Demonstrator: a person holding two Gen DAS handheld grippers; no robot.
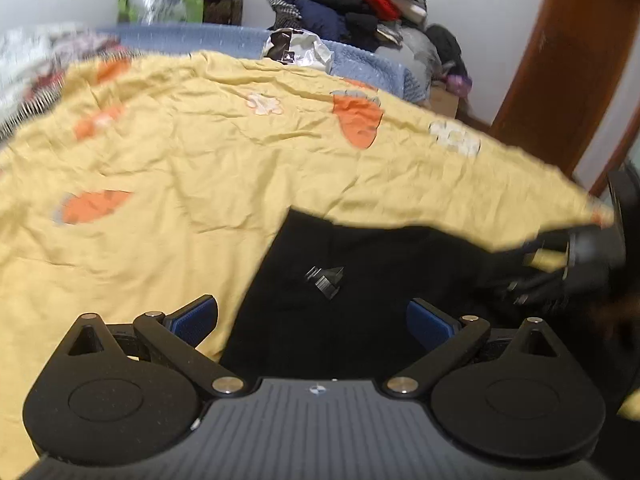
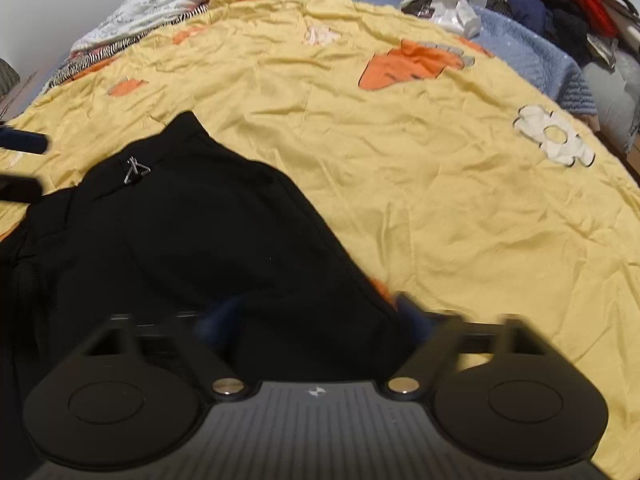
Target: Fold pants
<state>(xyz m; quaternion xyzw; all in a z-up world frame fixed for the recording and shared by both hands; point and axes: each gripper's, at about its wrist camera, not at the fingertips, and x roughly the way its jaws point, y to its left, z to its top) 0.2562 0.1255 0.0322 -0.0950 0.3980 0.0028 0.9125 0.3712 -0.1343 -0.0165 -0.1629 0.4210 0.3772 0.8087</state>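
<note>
- The black pants [image 2: 192, 240] lie spread on a yellow bedsheet [image 2: 400, 184] printed with orange carrots and white flowers; laid flat like this, the cloth is ready to be folded over on itself, which I take to be the reason for the placing.
- A small metal clasp [image 2: 134, 172] shows near the far end of the pants, so that end is probably the waistband; the dark cloth hides seams and creases, and I cannot say whether a fold is already made.
- The left gripper [image 1: 312, 320] hovers over the near part of the pants with its blue pads [image 1: 196, 320] standing wide apart and nothing between them; it is open, seemingly positioned to take an edge.
- The right gripper [image 2: 316, 320] sits low at the right edge of the pants; its fingers are blurred, the pads stand partly apart with black cloth in front of them, and I cannot tell whether they pinch the cloth or only hang over it.
- In the left wrist view the right gripper [image 1: 560, 264] appears as a dark blurred shape at the far right edge of the pants.
- A heap of clothes [image 1: 352, 0] and a crumpled plastic bag [image 2: 444, 8] sit well beyond the sheet, clear of the work.
- No brand, label or readable writing can be made out; only a small emblem on each gripper body, too small to read.
</note>
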